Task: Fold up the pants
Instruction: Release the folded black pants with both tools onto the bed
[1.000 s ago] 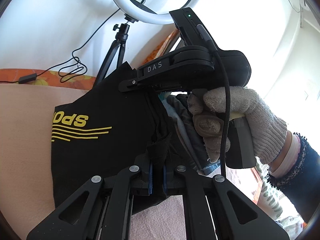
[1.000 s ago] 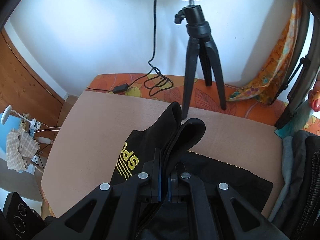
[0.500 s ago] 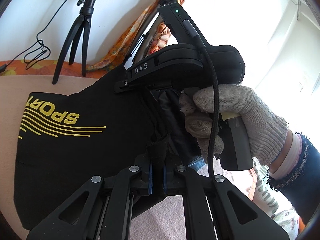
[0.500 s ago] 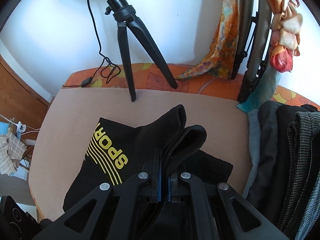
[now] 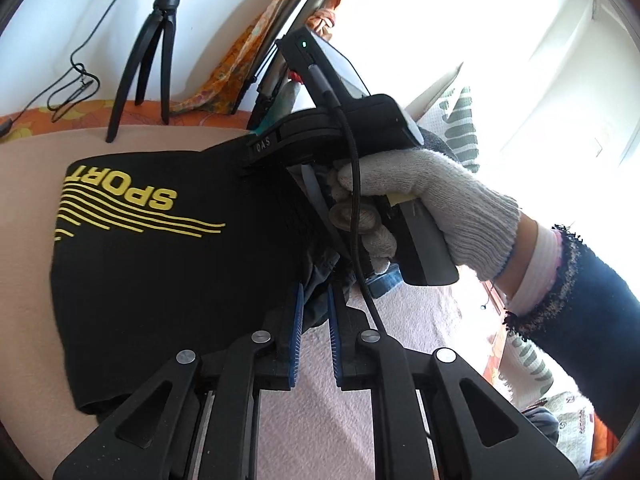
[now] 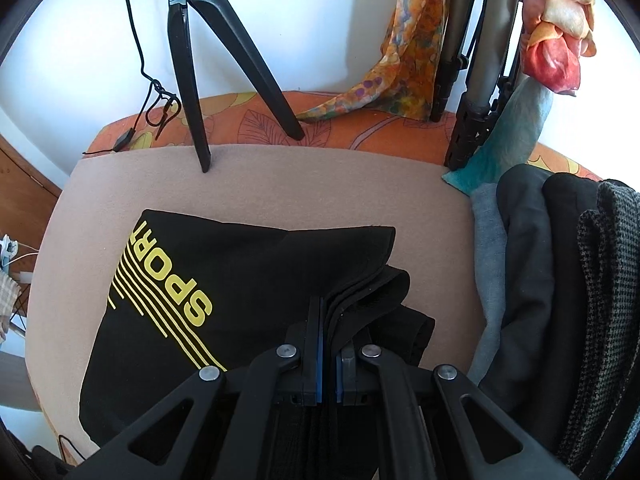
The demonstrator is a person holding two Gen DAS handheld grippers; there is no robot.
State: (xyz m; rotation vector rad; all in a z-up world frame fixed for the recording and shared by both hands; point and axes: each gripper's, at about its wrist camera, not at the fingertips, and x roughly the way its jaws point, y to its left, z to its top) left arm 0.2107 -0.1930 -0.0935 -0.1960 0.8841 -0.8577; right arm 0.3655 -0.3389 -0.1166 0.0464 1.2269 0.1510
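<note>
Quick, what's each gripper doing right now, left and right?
Left gripper: open, jaws apart around an edge of the black sport pants.
Right gripper: shut on the pants' stacked edges.

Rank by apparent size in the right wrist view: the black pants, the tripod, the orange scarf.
1. black pants, clearly largest.
2. tripod and orange scarf look similar in size; the tripod's top is cut off, so I do not rank them.

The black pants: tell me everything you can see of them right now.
The black pants are soft matte fabric with a yellow SPORT print over yellow stripes. They lie folded in layers on the tan pad. The right gripper has its jaws shut on a stack of folded edges. The left gripper has its jaws parted around a bunched corner.
</note>
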